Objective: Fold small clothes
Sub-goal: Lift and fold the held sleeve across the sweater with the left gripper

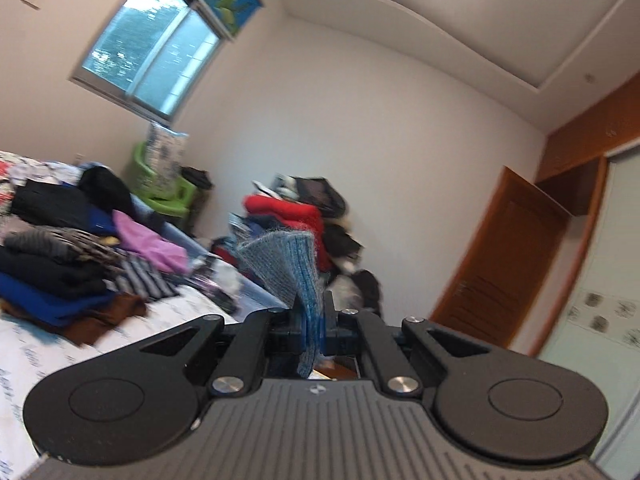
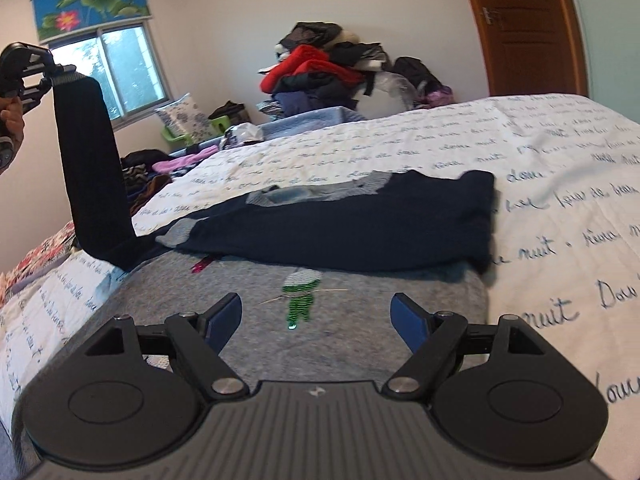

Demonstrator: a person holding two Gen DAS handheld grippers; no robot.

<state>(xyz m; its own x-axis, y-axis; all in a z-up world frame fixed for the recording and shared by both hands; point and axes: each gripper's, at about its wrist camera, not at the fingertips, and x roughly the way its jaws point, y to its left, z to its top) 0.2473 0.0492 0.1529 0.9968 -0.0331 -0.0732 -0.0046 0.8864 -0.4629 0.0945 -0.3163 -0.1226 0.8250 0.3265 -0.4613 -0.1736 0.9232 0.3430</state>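
A small grey knit sweater with a green figure on it lies on the bed, and one navy sleeve is folded across it. My left gripper is up at the top left, shut on the cuff of the other navy sleeve, which hangs stretched down to the sweater. In the left wrist view the blue-grey ribbed cuff sticks out of the shut left gripper. My right gripper is open just above the grey body, with nothing between its fingers.
The bed has a white sheet with blue script. Folded clothes are stacked on its far side. A tall heap of clothes stands against the wall, with a green chair under the window and a wooden door at the right.
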